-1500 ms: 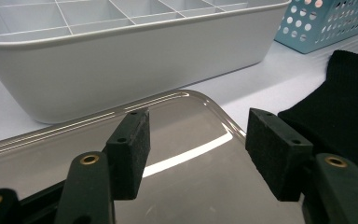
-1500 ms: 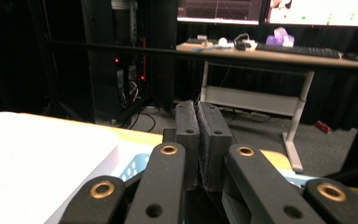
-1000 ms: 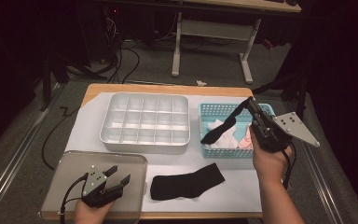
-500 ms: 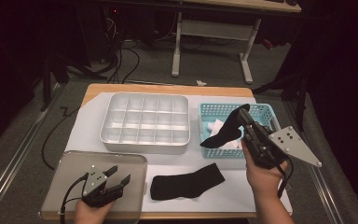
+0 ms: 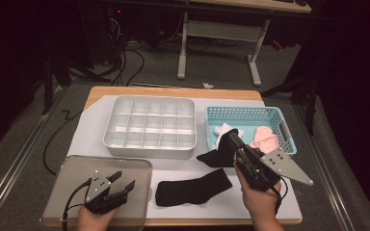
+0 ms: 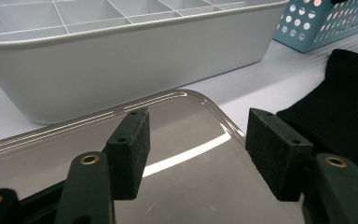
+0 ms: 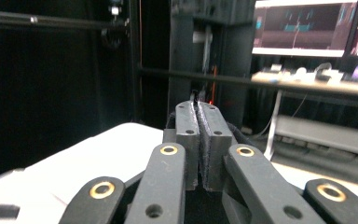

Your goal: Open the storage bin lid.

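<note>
The right gripper pinches a black sock that hangs limp over the basket's near left corner onto the white mat, apparently thin fabric. A second sock lies flat, lengthwise left-right. The left gripper, fingers spread, rests on the clear lid.

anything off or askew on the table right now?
Nothing damaged or spilled. One black sock hangs from the shut right hand-held gripper, trailing over the front rim of the blue basket. A second black sock lies flat on the white mat. The divided tray sits square.
</note>
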`<action>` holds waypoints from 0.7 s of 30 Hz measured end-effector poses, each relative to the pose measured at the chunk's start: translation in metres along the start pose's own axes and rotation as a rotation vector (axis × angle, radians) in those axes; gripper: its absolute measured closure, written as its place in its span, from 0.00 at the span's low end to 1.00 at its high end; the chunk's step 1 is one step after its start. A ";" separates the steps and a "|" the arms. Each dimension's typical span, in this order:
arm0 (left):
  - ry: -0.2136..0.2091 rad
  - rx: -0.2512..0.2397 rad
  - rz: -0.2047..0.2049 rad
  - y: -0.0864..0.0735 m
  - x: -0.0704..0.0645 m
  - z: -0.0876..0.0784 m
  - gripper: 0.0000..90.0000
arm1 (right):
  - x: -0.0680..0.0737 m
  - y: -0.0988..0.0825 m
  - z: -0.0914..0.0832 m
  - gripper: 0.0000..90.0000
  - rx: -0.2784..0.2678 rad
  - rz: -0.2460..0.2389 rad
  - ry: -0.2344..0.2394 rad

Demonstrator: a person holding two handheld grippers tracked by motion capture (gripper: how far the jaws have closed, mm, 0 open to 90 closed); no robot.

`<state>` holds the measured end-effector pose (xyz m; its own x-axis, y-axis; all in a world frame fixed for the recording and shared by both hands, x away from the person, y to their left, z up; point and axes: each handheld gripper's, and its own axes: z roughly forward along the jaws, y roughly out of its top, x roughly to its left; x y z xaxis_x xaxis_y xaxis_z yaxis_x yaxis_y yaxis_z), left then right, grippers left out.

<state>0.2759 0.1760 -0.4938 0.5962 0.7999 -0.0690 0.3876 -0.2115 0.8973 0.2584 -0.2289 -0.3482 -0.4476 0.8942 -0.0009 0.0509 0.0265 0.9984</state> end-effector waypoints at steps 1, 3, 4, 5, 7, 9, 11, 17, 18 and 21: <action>0.000 0.000 0.000 0.000 0.000 0.000 0.45 | 0.000 -0.006 0.001 0.97 0.019 0.002 0.001; 0.001 -0.001 -0.001 0.000 0.000 0.000 0.45 | 0.001 -0.020 0.003 0.97 0.057 0.020 0.004; 0.001 0.000 -0.001 0.000 0.000 0.000 0.45 | 0.001 -0.027 0.004 0.97 0.077 0.025 0.004; 0.002 0.000 -0.001 0.000 0.000 0.000 0.45 | 0.001 -0.034 0.005 0.97 0.095 0.035 0.006; 0.002 0.000 -0.001 0.000 0.000 0.000 0.45 | 0.001 -0.049 0.008 0.97 0.140 0.046 0.006; 0.002 -0.001 0.000 0.000 0.000 0.000 0.45 | -0.001 -0.063 0.011 0.97 0.181 0.057 0.002; 0.003 -0.001 -0.001 0.000 0.000 0.000 0.45 | -0.003 -0.078 0.014 0.97 0.224 0.070 -0.001; 0.003 0.001 0.001 0.000 0.000 0.000 0.45 | -0.006 -0.117 0.023 0.97 0.354 0.112 0.003; 0.003 0.001 0.001 0.000 0.000 0.000 0.45 | -0.005 -0.123 0.024 0.97 0.369 0.114 0.008; 0.003 0.002 0.001 0.000 0.000 0.000 0.45 | 0.000 -0.136 0.026 0.97 0.422 0.131 0.033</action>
<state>0.2759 0.1764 -0.4937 0.5943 0.8015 -0.0664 0.3879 -0.2134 0.8966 0.2743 -0.2207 -0.4856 -0.4414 0.8875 0.1325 0.4656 0.1003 0.8793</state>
